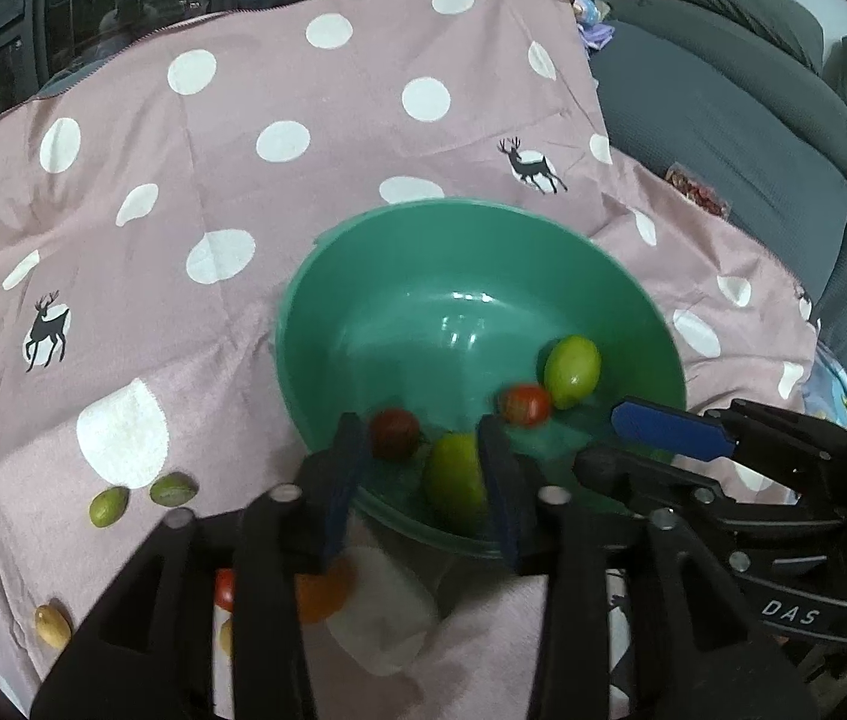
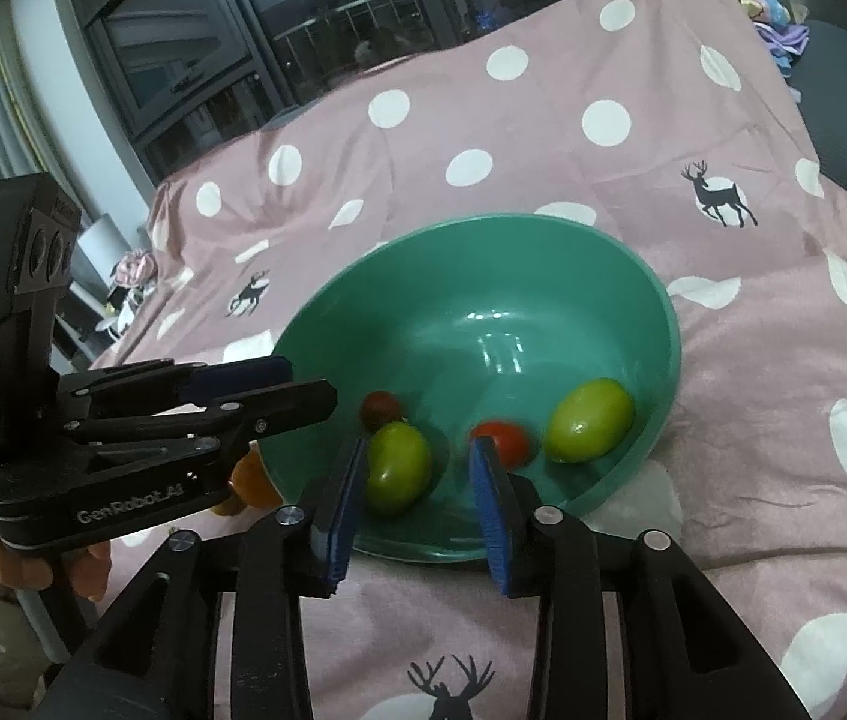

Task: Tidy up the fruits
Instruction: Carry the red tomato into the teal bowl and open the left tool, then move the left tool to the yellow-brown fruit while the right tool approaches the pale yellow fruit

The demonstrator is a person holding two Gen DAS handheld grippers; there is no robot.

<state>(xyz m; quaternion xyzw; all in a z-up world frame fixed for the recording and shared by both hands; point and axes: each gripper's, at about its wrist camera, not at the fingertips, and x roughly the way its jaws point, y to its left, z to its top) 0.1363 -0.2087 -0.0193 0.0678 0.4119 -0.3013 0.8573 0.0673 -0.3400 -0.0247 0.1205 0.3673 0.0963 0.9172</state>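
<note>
Both tools are parked at the near rim of the green bowl (image 1: 657, 324), and both have their jaws spread wide with nothing between the pads. Left tool (image 1: 423, 468) comes in from about 6 o'clock of the bowl, right tool (image 2: 417, 474) right beside it. Inside the bowl I count four: two green fruits (image 2: 588, 420) and two red cherry tomatoes (image 2: 504, 441) (one looks motion-blurred, so probably rolling). What's left is out on the pink dotted cloth (image 1: 243, 192), all on the left tool's side: two small green fruits (image 1: 108, 506) lying close together at roughly 8 o'clock from that tool, long axes running more or less left-right across the view, a tan one (image 1: 51, 626) further down by 7 o'clock, and something orange (image 1: 321, 597) plus a bit of red partly hidden under the tool's fingers, can't tell what exactly. My guess is the left one is nearer to all the leftovers, so it'd swing out toward the green pair.
</note>
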